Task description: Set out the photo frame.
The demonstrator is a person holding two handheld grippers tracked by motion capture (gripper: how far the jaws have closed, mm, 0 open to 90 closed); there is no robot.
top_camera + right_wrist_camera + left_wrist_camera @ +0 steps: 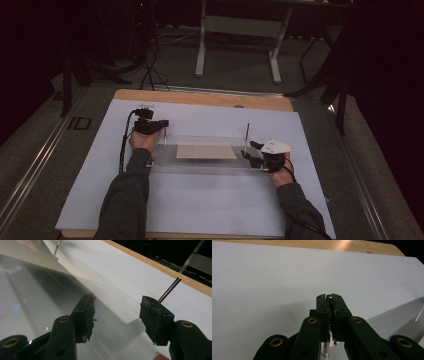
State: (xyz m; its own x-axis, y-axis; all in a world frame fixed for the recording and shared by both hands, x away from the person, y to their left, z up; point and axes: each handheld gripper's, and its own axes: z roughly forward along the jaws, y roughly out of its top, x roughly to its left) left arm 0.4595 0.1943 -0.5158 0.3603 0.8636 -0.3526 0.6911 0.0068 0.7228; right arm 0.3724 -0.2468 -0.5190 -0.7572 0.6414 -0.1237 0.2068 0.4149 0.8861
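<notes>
So the clear plastic stand (205, 162) sits mid-table on the white sheet (200, 210), a tan board (206, 151) lying in it. Left gripper (328, 297) is pinched tight on the thin metal rod (326, 350) at the stand's near-left corner. Right gripper (116, 312) is spread wide around the stand's right edge, with another rod (170, 290) just behind one jaw.

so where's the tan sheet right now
In the high view the tan sheet lies flat in the middle of the clear tray, between the left claw and the right claw, on the white mat.
</notes>
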